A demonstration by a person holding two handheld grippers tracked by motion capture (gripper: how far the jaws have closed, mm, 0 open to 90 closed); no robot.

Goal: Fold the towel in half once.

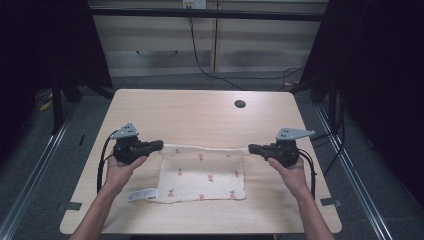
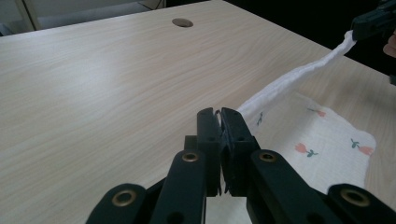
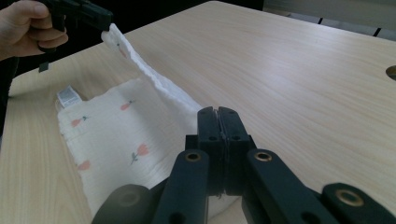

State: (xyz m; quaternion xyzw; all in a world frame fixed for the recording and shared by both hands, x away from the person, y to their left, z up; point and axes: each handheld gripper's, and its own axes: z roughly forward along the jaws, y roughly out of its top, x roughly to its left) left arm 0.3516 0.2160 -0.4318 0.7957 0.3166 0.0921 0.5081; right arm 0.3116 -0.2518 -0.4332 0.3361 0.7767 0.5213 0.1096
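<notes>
Both the left gripper (image 1: 159,145) and right gripper (image 1: 252,148) have fingers clamped on the far corners of the white flower-printed muslin cloth (image 1: 202,179), its far edge stretched taut between them above the pale wooden bench (image 1: 190,110).

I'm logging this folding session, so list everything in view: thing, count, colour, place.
cloth: one, cream with small pink flowers, on the near middle of the table, far edge lifted and stretched between the grippers
care label: one, white, at the cloth's near-left corner
table: one, light wood, centre
cable hole: one, dark, far right of the tabletop
left gripper: one, black, shut on the cloth's far-left corner
right gripper: one, black, shut on the far-right corner
</notes>
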